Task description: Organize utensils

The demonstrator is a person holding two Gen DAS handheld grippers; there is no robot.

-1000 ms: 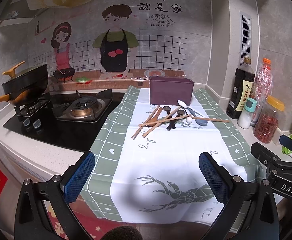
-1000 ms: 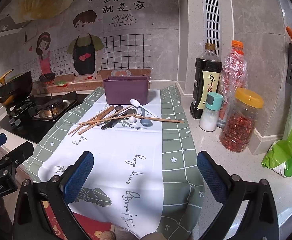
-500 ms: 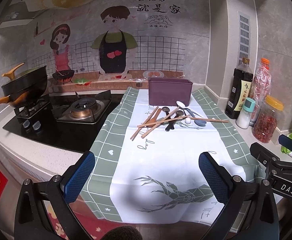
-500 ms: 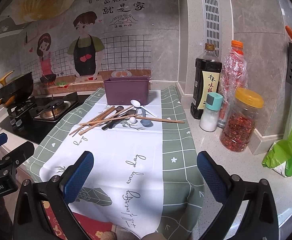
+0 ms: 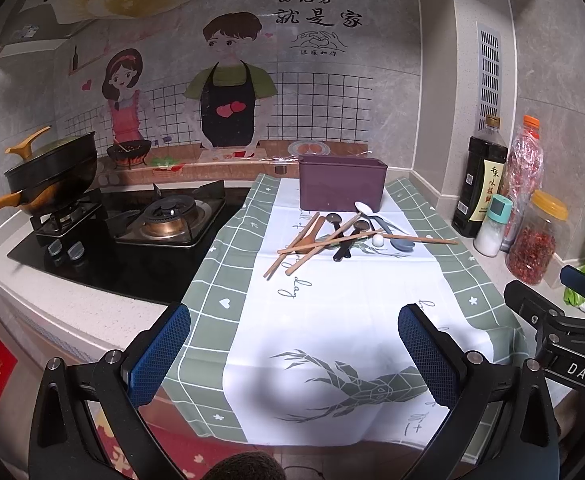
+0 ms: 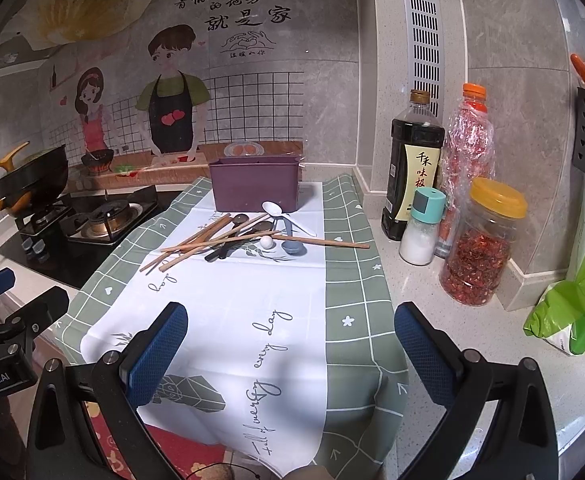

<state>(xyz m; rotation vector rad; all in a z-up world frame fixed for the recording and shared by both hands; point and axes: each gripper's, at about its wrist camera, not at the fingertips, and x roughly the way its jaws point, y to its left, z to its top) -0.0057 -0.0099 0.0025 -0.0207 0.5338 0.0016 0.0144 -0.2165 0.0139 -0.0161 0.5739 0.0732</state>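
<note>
Kitchen counter w/ a green-and-white cloth [image 5: 332, 312] laid lengthwise, seen from two handheld grippers at its near end. Left gripper [image 5: 294, 344] hovers above the cloth's near edge, blue-padded fingers spread wide, holding nothing. Right gripper [image 6: 290, 344] sits just beside it to the right, also spread wide & empty, over the cloth's right-hand green border.

Well ahead of both, near the far end of the cloth, lies a loose pile of utensils: several wooden chopsticks [image 5: 312, 244] crossed over each other, one long one reaching right toward the cloth edge; dark spoons [image 5: 346, 240] under them; a white spoon [image 5: 366, 209] at the back; a grey-blue spoon [image 5: 402, 244] at front right; a small white ball-like item [image 5: 378, 240], can't tell what. Directly behind the pile, touching the back wall area, stands a purple rectangular bin [image 5: 342, 186], upright, open top; contents not visible.

Left of cloth: black gas hob [image 5: 168, 220] w/ a dark wok [image 5: 52, 172] on the far burner. Right of cloth, along the wall: soy sauce bottle [image 6: 414, 168], white shaker w/ teal cap [image 6: 422, 232], jar of dried chilli w/ yellow lid [image 6: 480, 244], green bag [image 6: 576, 300].
</note>
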